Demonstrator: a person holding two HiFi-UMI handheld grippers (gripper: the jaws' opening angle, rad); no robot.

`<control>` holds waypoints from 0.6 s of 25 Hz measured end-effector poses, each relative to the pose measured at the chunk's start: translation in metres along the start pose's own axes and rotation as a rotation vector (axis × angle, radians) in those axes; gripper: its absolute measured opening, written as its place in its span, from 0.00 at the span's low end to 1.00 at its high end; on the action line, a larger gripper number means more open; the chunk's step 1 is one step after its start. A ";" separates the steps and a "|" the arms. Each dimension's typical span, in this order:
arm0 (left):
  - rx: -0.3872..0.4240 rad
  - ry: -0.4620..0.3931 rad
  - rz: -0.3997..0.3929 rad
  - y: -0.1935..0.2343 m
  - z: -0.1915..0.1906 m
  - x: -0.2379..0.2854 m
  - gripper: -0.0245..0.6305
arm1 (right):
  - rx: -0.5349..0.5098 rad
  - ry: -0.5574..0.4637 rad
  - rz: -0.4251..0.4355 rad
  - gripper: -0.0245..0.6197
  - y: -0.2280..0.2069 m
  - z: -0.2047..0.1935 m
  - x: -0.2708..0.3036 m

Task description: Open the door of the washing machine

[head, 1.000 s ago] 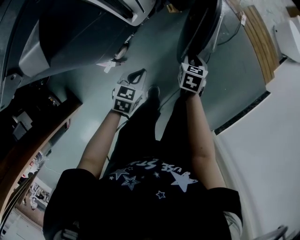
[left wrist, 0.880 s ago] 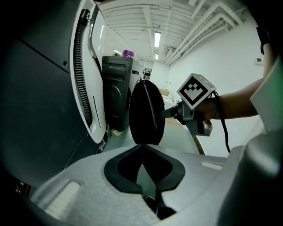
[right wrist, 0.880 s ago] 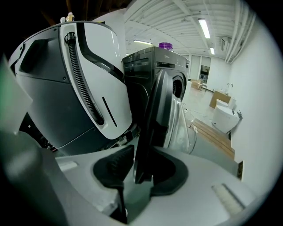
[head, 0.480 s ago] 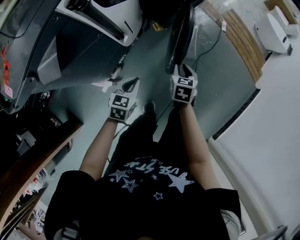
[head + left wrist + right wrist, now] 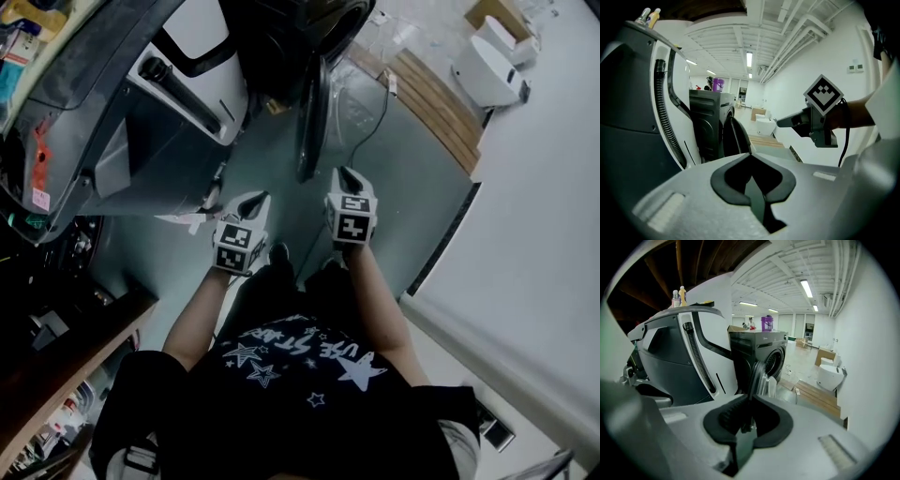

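Jaws pressed together and empty on the left gripper (image 5: 262,196), closing on nothing on the right gripper (image 5: 345,174). Washing machine (image 5: 300,37) door (image 5: 308,122) hanging open ahead, above grey-green floor (image 5: 412,169), white wall (image 5: 534,244) alongside.

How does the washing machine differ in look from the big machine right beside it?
Colour: the washing machine is dark grey all over; the big machine is white with dark grey panels. Shape: the washing machine is boxy, its round door standing open; the big machine is bulkier, with curved panels and a ribbed black hose. Both stand side by side on the floor.
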State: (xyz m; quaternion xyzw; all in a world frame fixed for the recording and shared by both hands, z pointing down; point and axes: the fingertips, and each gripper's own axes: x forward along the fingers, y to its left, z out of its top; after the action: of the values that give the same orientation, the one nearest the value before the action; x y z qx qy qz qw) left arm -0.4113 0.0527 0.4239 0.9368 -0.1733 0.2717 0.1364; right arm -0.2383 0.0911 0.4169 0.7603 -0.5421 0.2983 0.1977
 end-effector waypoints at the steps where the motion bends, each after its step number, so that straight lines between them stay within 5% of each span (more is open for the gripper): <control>1: 0.007 -0.007 -0.005 -0.005 0.006 -0.001 0.05 | 0.000 -0.015 -0.006 0.08 -0.006 0.005 -0.008; 15: 0.100 -0.110 -0.039 -0.098 0.066 -0.036 0.05 | 0.026 -0.174 -0.006 0.05 -0.061 0.012 -0.127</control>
State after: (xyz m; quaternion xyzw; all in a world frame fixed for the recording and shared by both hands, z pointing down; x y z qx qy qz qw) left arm -0.3708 0.1272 0.3343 0.9592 -0.1485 0.2252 0.0848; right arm -0.2077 0.1937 0.3241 0.7874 -0.5513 0.2373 0.1409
